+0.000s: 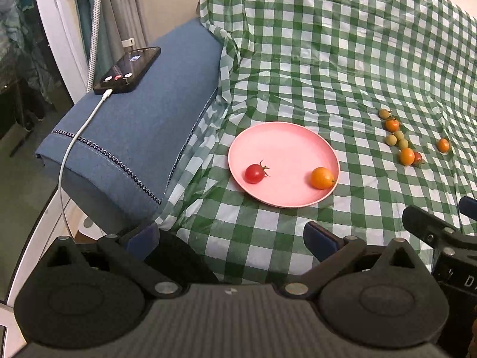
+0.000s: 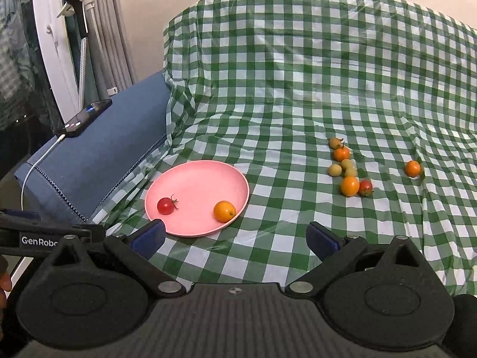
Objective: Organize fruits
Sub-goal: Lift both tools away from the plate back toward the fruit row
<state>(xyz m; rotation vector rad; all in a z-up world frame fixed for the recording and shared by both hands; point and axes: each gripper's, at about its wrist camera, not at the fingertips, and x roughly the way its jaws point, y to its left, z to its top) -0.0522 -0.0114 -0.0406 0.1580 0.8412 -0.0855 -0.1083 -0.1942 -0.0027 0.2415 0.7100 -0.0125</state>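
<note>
Fruits (image 2: 348,168) lie well apart from plate (image 2: 205,173); cloth (image 2: 283,95) between.

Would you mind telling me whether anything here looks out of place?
One orange fruit lies alone on the checked cloth, apart from the cluster of fruits. Only two fruits sit on the pink plate. Nothing looks spilled or damaged.

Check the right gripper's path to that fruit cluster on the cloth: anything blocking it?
Nothing visible does. The right gripper is open, with only bare checked cloth between it and the fruit cluster. The pink plate sits off to the left, clear of that line.
</note>
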